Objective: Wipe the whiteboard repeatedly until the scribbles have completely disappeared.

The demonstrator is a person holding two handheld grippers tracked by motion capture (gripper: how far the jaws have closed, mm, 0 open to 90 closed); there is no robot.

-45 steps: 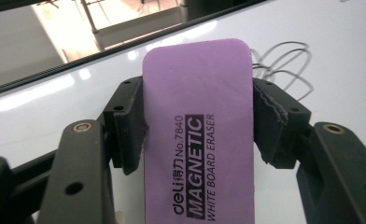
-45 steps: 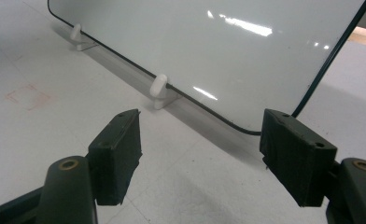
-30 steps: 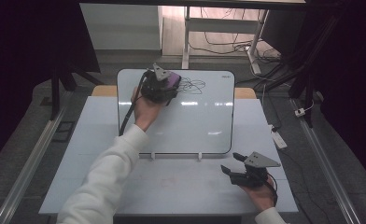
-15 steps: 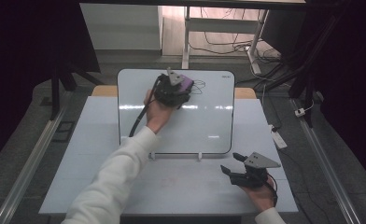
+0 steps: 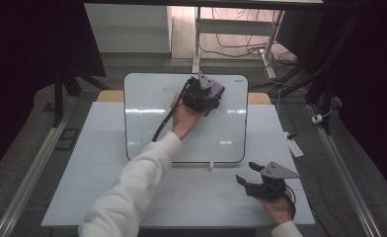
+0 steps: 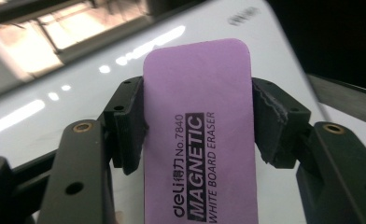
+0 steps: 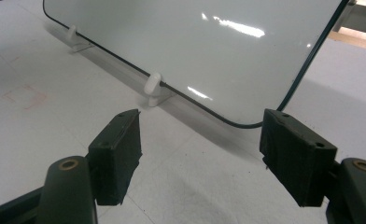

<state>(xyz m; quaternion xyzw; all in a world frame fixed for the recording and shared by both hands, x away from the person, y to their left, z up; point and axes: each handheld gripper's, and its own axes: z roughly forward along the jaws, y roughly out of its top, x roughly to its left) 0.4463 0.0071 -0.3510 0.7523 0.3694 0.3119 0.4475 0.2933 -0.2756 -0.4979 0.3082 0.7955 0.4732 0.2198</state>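
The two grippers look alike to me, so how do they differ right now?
The left gripper is shut on a purple eraser; the right gripper is open, with nothing between its jaws. The left gripper is held over the far part of the whiteboard, while the right gripper sits near the table's front edge, off the whiteboard. Both have two black jaws, and a hand holds each.
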